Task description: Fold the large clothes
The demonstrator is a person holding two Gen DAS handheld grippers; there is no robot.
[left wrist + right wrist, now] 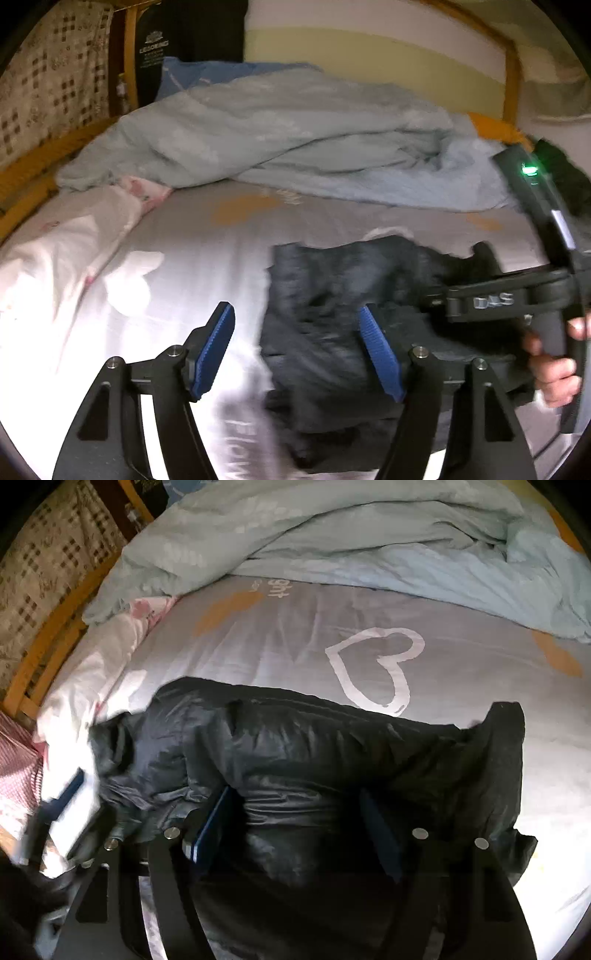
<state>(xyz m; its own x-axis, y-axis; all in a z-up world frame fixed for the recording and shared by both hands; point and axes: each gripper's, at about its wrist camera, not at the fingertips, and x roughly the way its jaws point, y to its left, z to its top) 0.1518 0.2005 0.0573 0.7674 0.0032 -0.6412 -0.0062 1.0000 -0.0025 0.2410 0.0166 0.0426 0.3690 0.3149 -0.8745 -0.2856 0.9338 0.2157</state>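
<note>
A dark, shiny padded garment [314,753] lies crumpled across the grey bedsheet [280,642]. My right gripper [297,830] is low over its middle and open, with a bulge of the fabric between its spread fingers; I see no pad pressing on it. In the left wrist view my left gripper [299,350] is open above the garment's [332,295] left edge, with one blue pad over the sheet and the other over the dark fabric. A hand [550,369] grips the right tool's handle at the far right.
A rumpled pale blue duvet [369,535] is heaped across the far side of the bed. White and pink bedding [74,236] lies along the left side by the wooden bed rail [44,653]. The sheet carries a white heart print [402,679].
</note>
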